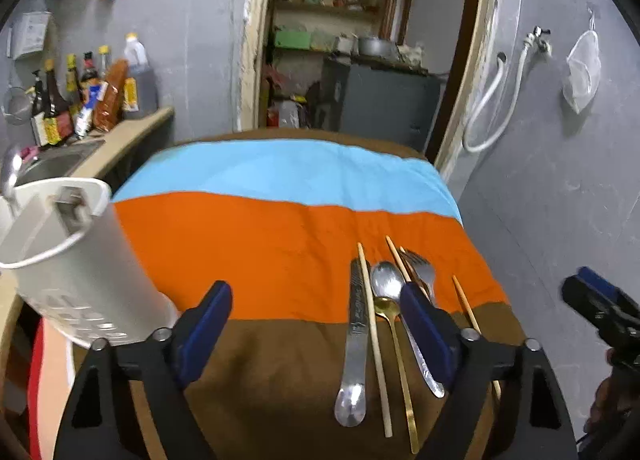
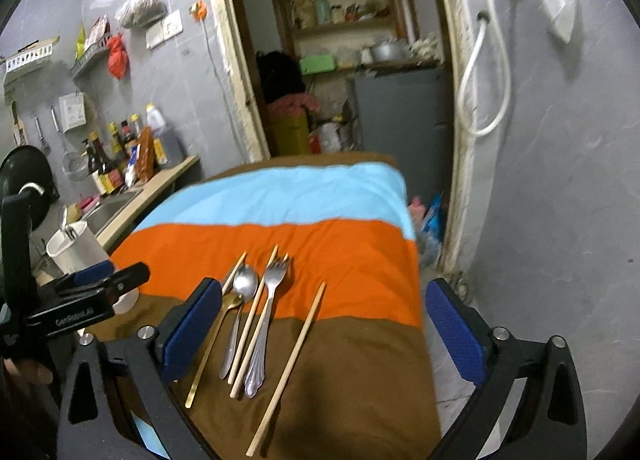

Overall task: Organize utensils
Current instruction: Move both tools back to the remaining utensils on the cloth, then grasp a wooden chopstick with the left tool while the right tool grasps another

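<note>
Several utensils lie side by side on the striped cloth: a flat steel knife (image 1: pixel 354 344), a steel spoon (image 1: pixel 386 280), a gold spoon (image 2: pixel 216 340), a fork (image 2: pixel 274 284) and wooden chopsticks (image 2: pixel 292 364). A white utensil holder (image 1: pixel 68 260) stands at the table's left edge with a metal handle sticking out of it. My left gripper (image 1: pixel 316 312) hovers open above the cloth between holder and utensils, its right finger over the fork's handle. My right gripper (image 2: pixel 324 320) is open above the utensils' right side, gripping nothing. Each gripper shows at the edge of the other's view.
The cloth (image 1: pixel 280 179) has blue, orange and brown bands and covers a small table. A counter with a sink (image 2: pixel 108 207) and sauce bottles (image 1: pixel 80 95) runs along the left. An open doorway (image 1: pixel 352 39) lies behind; a grey wall with a hose (image 2: pixel 484 71) is right.
</note>
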Available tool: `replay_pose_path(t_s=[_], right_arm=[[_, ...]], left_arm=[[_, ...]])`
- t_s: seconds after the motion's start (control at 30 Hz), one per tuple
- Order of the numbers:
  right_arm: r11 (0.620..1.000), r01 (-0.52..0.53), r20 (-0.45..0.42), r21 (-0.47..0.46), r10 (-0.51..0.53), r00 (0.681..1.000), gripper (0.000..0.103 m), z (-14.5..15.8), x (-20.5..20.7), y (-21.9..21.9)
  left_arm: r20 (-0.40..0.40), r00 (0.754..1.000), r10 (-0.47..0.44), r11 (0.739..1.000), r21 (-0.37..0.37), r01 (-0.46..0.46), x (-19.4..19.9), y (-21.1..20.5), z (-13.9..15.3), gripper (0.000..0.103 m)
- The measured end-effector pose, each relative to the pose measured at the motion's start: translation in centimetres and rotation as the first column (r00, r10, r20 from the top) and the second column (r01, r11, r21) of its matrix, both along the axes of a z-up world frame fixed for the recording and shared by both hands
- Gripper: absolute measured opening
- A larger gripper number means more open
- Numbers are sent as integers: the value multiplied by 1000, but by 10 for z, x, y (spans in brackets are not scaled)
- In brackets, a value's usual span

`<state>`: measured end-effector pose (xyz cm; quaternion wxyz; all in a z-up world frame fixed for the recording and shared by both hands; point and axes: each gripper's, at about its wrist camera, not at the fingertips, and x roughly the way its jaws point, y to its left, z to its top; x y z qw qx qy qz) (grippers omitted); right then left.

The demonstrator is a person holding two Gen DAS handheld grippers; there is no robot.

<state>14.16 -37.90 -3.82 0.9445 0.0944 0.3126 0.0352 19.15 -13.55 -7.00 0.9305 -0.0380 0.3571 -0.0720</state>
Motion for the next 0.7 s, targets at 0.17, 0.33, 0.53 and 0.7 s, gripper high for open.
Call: replay_pose_path(t_s=[0.17, 0.33, 0.53, 0.7], right_arm=[[997, -63, -100, 40, 67, 993, 60, -32, 27, 8], [991, -97, -185, 89, 112, 976, 44, -65, 47, 14], [986, -119, -233, 121, 144, 962, 30, -90, 65, 19], [981, -136, -263, 141, 170, 950, 22, -103, 74, 25]], left_arm=[[-64, 996, -64, 998, -11, 63, 18, -12, -14, 55], [-163, 981, -102, 995, -20, 100, 36, -24, -36, 38], [-216, 966, -142, 990, -43, 136, 48, -30, -50, 34], [-244, 951, -192, 981, -41, 187, 63, -40, -55, 21]])
